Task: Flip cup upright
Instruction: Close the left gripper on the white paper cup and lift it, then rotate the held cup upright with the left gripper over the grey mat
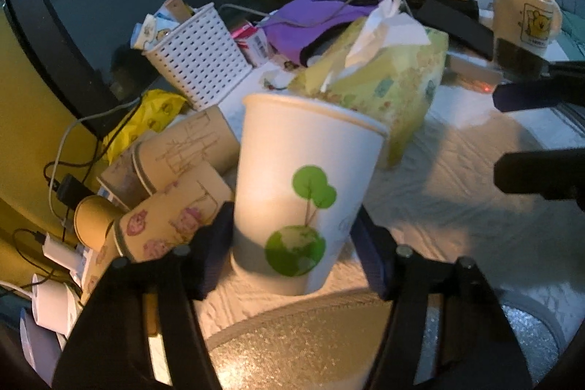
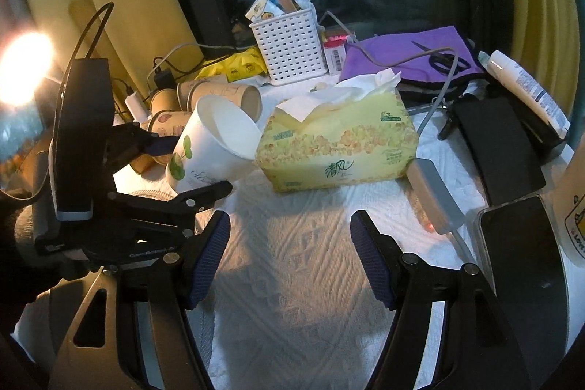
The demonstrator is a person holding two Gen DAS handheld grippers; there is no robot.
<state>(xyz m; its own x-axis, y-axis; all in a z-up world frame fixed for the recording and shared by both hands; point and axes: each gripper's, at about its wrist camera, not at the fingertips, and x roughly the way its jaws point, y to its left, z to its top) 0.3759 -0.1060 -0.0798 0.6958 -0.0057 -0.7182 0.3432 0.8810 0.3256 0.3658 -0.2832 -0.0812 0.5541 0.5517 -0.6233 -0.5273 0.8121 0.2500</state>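
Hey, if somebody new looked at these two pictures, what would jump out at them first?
The white paper cup with a green tree print fills the middle of the left wrist view, mouth up and slightly tilted, with the left gripper closed on its lower half. Just behind it sits a yellow soft pack of tissues with a white tissue sticking out. The right gripper hangs open over the white textured cloth.

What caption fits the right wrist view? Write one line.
Left gripper tilts white cup beside tissue box.

The left tongs [image 2: 192, 167] are gripping a white paper cup [image 2: 214, 143], its open mouth tilting toward the tissue pack [image 2: 338, 148]. The right tongs [image 2: 289, 258] are hovering spread wide over the desk [image 2: 310, 265].
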